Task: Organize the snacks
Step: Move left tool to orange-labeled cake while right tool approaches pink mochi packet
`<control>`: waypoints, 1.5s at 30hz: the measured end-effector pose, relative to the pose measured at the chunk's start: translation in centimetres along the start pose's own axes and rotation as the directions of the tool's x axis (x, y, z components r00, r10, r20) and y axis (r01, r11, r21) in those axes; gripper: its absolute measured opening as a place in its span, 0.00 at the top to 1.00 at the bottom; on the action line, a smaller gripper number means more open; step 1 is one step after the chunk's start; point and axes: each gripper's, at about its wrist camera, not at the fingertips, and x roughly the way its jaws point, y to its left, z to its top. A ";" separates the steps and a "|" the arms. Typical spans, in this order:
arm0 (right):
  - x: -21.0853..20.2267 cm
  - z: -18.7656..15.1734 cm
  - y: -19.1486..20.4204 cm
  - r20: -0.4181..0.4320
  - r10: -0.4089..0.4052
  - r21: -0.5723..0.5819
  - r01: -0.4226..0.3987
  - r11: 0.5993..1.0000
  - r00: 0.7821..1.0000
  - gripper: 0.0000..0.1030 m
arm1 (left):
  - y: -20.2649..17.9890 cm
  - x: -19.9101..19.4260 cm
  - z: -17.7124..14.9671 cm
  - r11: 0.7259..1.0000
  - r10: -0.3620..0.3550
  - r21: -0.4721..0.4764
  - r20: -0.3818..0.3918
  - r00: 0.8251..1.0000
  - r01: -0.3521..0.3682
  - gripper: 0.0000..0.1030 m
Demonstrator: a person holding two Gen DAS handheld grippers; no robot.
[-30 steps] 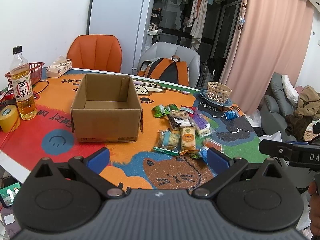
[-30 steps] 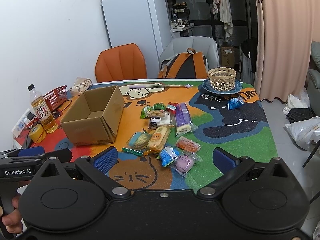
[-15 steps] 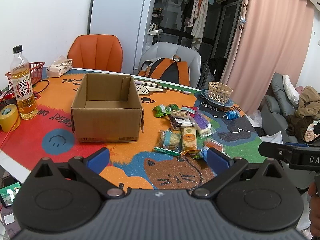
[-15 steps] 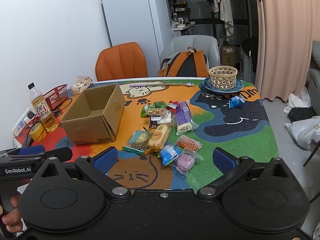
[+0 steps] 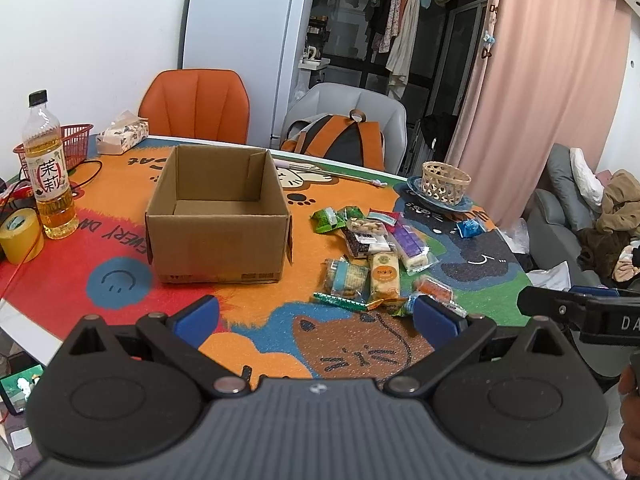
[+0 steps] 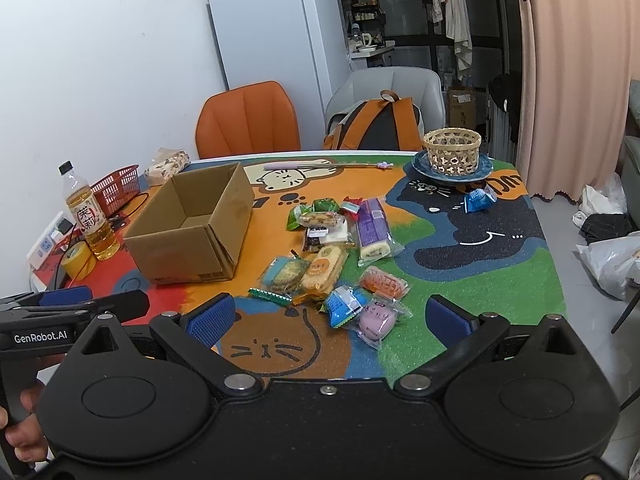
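An open, empty cardboard box [image 5: 218,216] stands on the colourful table mat; it also shows in the right wrist view [image 6: 192,226]. Several wrapped snacks lie in a loose pile [image 5: 374,250] to its right, seen in the right wrist view too [image 6: 332,256], with a purple round snack [image 6: 376,318] and a blue packet [image 6: 342,304] nearest me. A lone blue packet [image 6: 478,200] lies farther right. My left gripper [image 5: 316,316] is open and empty, held above the near table edge. My right gripper [image 6: 328,318] is open and empty, just short of the purple snack.
A tea bottle [image 5: 50,172], yellow tape roll [image 5: 18,234], red basket [image 5: 76,144] and tissue pack [image 5: 122,136] stand at the left. A woven basket on a blue plate [image 6: 452,152] sits far right. Two chairs and a backpack [image 6: 374,124] stand behind the table.
Both grippers have drifted slightly forward toward the table; the snacks and box have not moved.
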 end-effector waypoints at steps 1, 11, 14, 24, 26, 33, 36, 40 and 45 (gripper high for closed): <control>0.1 0.0 0.0 -0.002 0.001 -0.001 -0.001 1.000 1.000 0.00 | 0.1 0.1 0.0 1.000 -0.002 -0.002 -0.001 1.000 0.002 0.00; 1.9 -1.1 -0.6 -0.028 0.016 -0.009 -0.017 1.000 0.999 0.00 | 0.3 2.0 -0.6 0.999 -0.014 -0.033 -0.006 1.000 0.014 0.01; 2.8 -1.6 -0.8 -0.036 0.019 -0.013 -0.019 1.000 0.999 0.00 | 0.2 2.9 -0.9 0.999 -0.025 -0.037 -0.017 1.000 0.024 0.01; 6.1 -2.9 -2.7 -0.096 0.039 0.032 -0.036 0.999 0.995 0.23 | -0.3 6.2 -1.8 0.997 -0.054 -0.053 -0.054 0.997 0.051 0.06; 6.8 -2.9 -3.0 -0.107 0.047 0.035 -0.043 0.998 0.993 0.27 | -0.6 6.6 -1.8 0.997 -0.057 -0.053 -0.053 0.997 0.055 0.08; 8.7 -3.0 -3.9 -0.129 0.041 0.037 -0.037 0.999 0.991 0.33 | -1.2 8.3 -1.8 0.996 -0.073 -0.064 -0.062 0.995 0.069 0.15; 9.5 -3.0 -4.4 -0.142 0.040 0.047 -0.033 0.998 0.989 0.38 | -1.4 9.0 -1.6 0.995 -0.079 -0.064 -0.061 0.995 0.075 0.20; 10.6 -2.9 -5.0 -0.154 0.035 0.060 -0.026 0.998 0.987 0.41 | -1.8 10.1 -1.3 0.995 -0.080 -0.061 -0.070 0.994 0.076 0.26; 11.9 -2.8 -5.4 -0.170 0.037 0.073 -0.025 0.997 0.985 0.41 | -2.2 11.3 -1.0 0.995 -0.080 -0.059 -0.079 0.994 0.076 0.31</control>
